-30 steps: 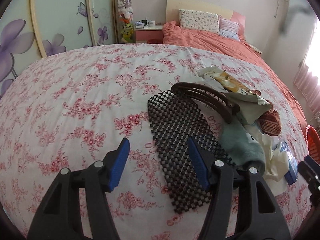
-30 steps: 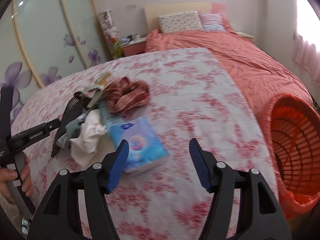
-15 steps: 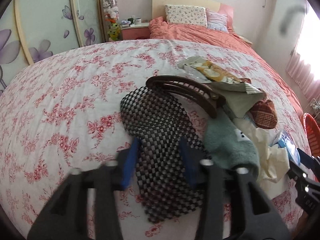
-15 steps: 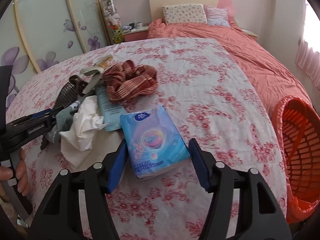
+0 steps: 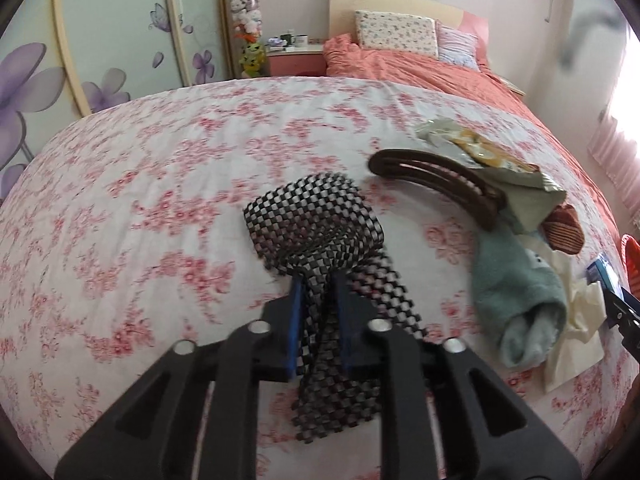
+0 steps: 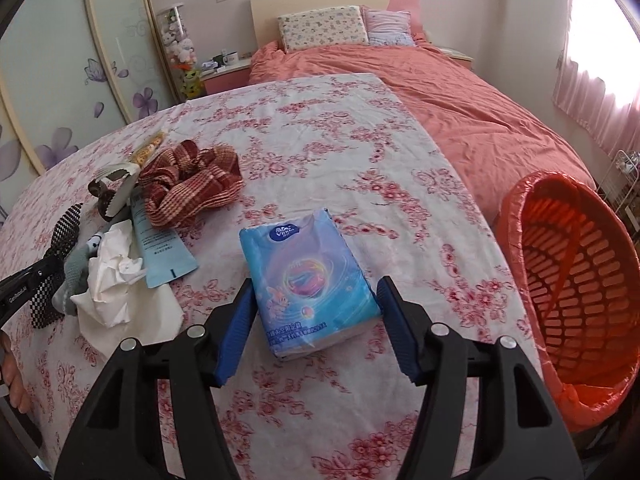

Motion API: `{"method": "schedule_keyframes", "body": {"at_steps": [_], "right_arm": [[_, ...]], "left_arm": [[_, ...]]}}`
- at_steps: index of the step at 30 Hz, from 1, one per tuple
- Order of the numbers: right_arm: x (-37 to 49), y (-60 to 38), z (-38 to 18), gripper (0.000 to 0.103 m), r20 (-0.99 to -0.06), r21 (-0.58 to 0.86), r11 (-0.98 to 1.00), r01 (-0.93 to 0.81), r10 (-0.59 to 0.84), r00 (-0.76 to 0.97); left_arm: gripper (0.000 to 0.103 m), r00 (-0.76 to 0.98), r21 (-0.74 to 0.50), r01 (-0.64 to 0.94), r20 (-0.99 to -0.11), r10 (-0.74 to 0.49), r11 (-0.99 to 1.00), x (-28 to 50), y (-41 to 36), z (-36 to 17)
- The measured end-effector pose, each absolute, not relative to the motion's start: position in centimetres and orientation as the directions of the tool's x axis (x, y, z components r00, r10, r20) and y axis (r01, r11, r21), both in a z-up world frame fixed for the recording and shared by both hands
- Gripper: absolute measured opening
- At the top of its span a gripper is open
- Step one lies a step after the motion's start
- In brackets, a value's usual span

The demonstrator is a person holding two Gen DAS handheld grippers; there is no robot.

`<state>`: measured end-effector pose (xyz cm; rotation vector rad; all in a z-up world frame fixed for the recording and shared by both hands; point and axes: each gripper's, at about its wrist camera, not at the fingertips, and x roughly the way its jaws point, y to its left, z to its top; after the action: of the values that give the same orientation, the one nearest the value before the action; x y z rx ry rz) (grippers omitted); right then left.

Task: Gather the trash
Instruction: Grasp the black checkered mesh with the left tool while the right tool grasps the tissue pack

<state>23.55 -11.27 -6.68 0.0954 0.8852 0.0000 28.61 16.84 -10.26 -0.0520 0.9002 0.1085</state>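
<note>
A black mesh mat [image 5: 316,220] lies on the flowered bedspread [image 5: 160,200], its near part bunched up between the blue pads of my left gripper [image 5: 318,284]. The jaws are closing and the pads pinch the mesh. A blue tissue pack [image 6: 308,272] lies between the fingers of my right gripper [image 6: 315,288], which stands open with its pads beside the pack's edges. An orange basket [image 6: 576,280] with an orange liner stands off the bed's right side.
Beside the mesh lie a brown hair clip [image 5: 432,184], a snack wrapper [image 5: 480,152], a teal sock [image 5: 516,284], crumpled white tissue [image 6: 116,276], a blue pouch [image 6: 160,244] and a red checked cloth [image 6: 188,184]. A coral duvet [image 6: 460,92] covers the far bed.
My left gripper's jaws came together on the mesh mat and bunched it up. My right gripper moved forward until the tissue pack lay between its fingers.
</note>
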Motion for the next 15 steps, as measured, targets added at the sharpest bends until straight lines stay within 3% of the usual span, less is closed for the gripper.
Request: {"method": "schedule_keyframes", "body": {"at_steps": [15], "right_arm": [[23.54, -10.19, -6.97, 0.063, -0.786, 0.040, 0.999, 0.031, 0.012, 0.618]], "left_arm": [[0.026, 0.618, -0.021, -0.138, -0.783, 0.070, 0.990, 28.38, 17.11, -10.28]]}}
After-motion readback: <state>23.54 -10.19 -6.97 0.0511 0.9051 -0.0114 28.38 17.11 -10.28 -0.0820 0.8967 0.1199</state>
